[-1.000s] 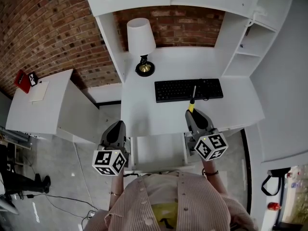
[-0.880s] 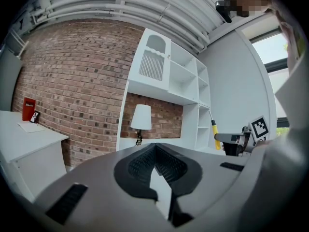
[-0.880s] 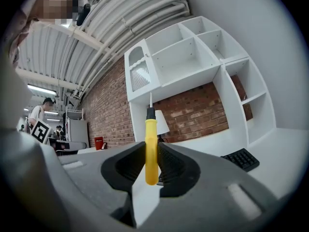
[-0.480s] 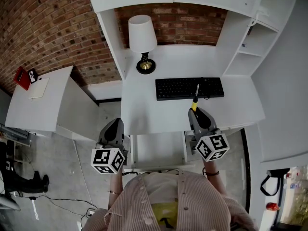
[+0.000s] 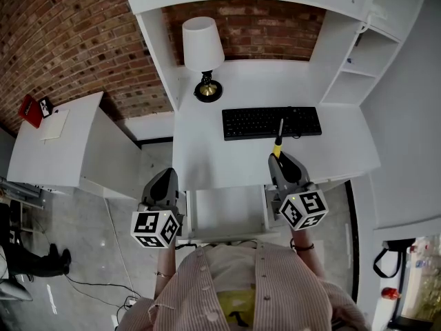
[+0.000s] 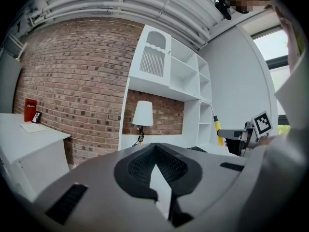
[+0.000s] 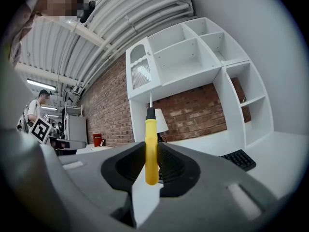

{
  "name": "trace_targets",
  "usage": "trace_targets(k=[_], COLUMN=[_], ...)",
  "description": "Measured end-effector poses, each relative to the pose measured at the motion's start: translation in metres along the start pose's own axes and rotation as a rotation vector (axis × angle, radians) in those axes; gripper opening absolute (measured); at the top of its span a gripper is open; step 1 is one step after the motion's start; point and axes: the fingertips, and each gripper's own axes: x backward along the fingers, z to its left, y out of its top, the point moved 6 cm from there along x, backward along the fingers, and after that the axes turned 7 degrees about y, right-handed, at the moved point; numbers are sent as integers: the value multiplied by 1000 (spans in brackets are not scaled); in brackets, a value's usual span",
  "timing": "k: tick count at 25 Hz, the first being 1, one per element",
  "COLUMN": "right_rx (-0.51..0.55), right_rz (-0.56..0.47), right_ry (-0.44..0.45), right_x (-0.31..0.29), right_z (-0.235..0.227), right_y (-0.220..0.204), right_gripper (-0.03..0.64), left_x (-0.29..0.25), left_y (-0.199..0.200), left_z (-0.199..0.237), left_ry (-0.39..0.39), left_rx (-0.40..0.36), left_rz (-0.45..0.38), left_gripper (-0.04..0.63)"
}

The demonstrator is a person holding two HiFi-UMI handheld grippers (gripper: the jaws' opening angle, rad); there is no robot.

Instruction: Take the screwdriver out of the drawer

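Screwdriver (image 7: pixel 151 149) is out of the drawer (image 5: pixel 191 216) and held in the right gripper (image 5: pixel 278 158). Main risk from here is a slip. The fingers (image 7: pixel 171 166) pinch only the butt end of the yellow handle, and most of the tool's length sticks out beyond them. The handle looks smooth and round, so a quick swing or wrist roll could prob. pivot it in the grip. It could also drop onto the tabletop (image 5: pixel 241 167) or back into the open drawer. 2nd risk: the metal tip sits at the near edge of the keyboard (image 5: pixel 271 123). Pushing fwd w/o lifting could jab the keys.

Position: the handle runs btwn the two fingers on the centre line, both pads closed on it. The black collar and thin shaft are clear of them, pointing away from the person.

Left gripper (image 5: pixel 163 185) hangs at the drawer's left side, off the tabletop edge. Its fingers are closed together w/ nothing btwn them. The drawer is pulled out under the tabletop front, btwn the two grippers. Lamp (image 5: pixel 203 47) stands well back, out of the way.
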Motion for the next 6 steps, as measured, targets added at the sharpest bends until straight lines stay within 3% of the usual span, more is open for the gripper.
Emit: trace_targets(k=[6], right_rx=[1], right_rz=[10], right_ry=[-4], right_x=[-1], right_z=[0], right_y=[-1], right_gripper=[80], left_x=[-1], left_y=[-3], left_z=[1], left_ry=[1], left_rx=[13], left_rz=[13], left_gripper=[0])
